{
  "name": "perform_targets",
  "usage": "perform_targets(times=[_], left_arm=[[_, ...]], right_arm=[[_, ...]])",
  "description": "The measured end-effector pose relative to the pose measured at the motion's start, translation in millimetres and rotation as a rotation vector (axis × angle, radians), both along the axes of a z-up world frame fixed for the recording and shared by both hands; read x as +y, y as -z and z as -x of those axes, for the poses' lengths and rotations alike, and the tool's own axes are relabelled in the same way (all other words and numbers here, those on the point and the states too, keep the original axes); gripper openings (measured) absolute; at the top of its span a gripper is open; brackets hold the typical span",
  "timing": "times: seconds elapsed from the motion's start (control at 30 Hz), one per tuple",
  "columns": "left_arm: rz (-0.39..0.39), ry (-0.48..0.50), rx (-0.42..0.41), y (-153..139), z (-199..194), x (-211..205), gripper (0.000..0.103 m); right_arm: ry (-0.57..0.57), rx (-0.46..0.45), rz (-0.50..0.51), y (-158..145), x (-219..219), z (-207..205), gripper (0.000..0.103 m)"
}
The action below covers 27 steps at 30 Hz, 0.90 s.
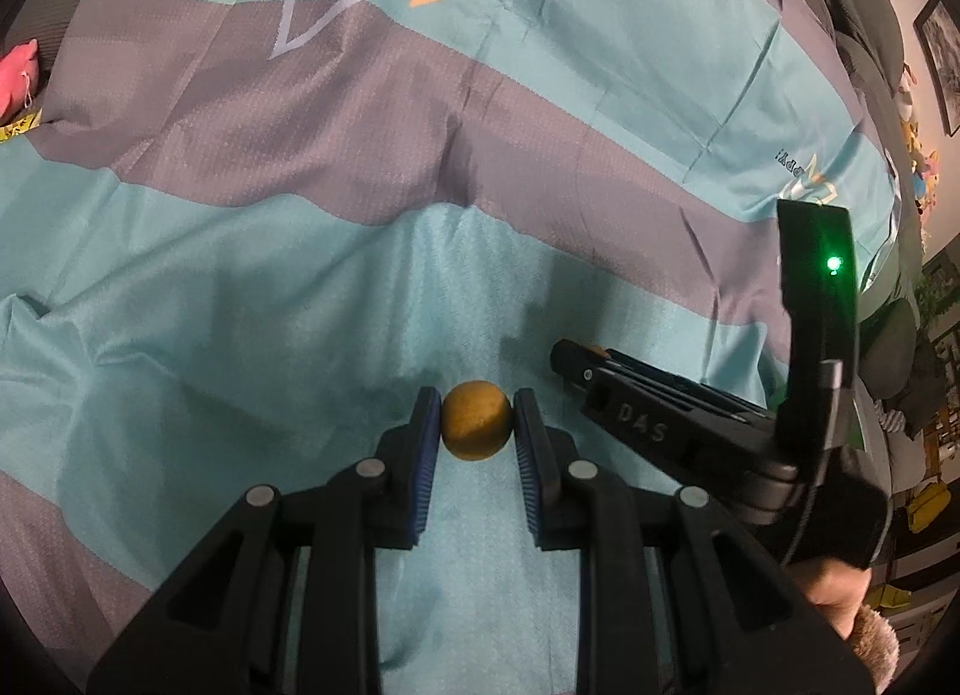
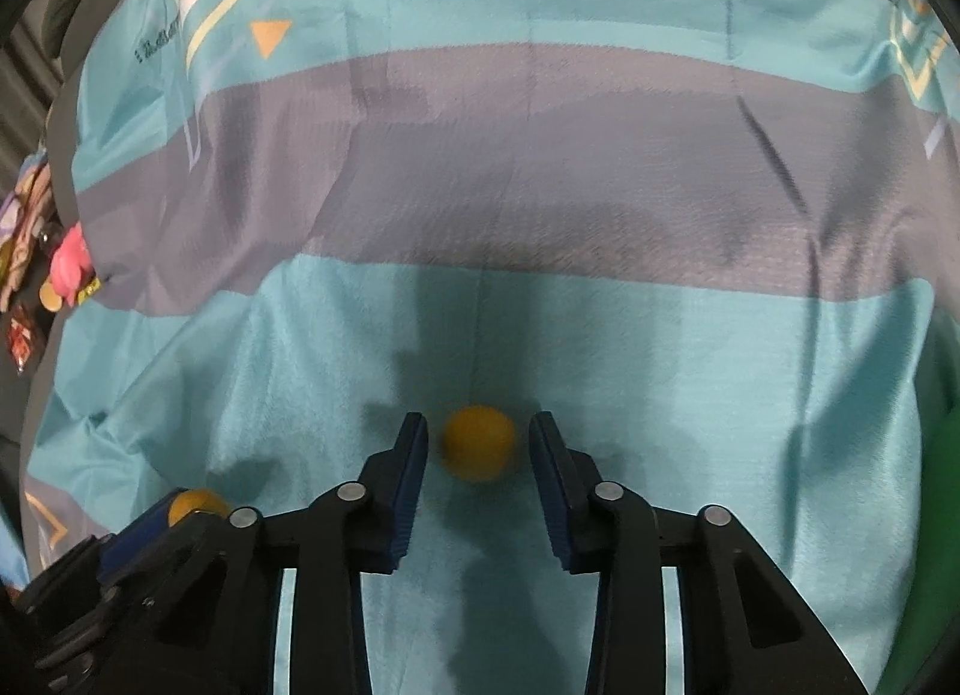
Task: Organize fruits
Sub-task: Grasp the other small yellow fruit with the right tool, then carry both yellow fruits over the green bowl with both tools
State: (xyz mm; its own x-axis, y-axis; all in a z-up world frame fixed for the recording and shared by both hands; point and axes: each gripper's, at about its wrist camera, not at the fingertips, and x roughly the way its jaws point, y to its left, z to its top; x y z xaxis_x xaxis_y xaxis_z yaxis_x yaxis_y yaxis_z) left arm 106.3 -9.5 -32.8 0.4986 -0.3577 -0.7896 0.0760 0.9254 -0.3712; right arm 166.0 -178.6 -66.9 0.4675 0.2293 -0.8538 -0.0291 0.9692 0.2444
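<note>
In the left wrist view my left gripper [image 1: 477, 425] is shut on a small round brownish-yellow fruit [image 1: 477, 422], both blue pads touching its sides, just above the teal and grey bedsheet [image 1: 240, 287]. My right gripper shows to its right [image 1: 570, 359]. In the right wrist view my right gripper [image 2: 479, 443] is open around a second round yellow fruit [image 2: 480, 443], with a gap on each side. The fruit looks blurred. The left gripper and its fruit [image 2: 195, 506] show at the lower left.
A pink soft toy [image 1: 18, 71] lies at the sheet's left edge, also seen in the right wrist view [image 2: 69, 263]. A green object [image 2: 936, 515] sits at the right edge. Framed pictures and toys [image 1: 924, 155] line the wall at far right.
</note>
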Motion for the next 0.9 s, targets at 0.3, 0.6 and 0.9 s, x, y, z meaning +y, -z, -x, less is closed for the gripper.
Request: perform_targets(times=[0.3,0.6,0.9], left_arm=[[-0.004,0.015,-0.012,-3.5,5.3,-3.8,0.024],[-0.041,0.059,-0.027,-6.3,12.4,-17.5,0.024],[-0.082,0.085,-0.087,-19.5,31.8,-31.3,0.024]], right_arm=[[0.026,-0.031,0.029,-2.9,-1.9,17.3,0.029],[0.094,-0.048,-0.014,-15.4,-33.3,72.2,0.029],[0.149,-0.173,-0.063,-45.1,-59.4,98.3,0.029]])
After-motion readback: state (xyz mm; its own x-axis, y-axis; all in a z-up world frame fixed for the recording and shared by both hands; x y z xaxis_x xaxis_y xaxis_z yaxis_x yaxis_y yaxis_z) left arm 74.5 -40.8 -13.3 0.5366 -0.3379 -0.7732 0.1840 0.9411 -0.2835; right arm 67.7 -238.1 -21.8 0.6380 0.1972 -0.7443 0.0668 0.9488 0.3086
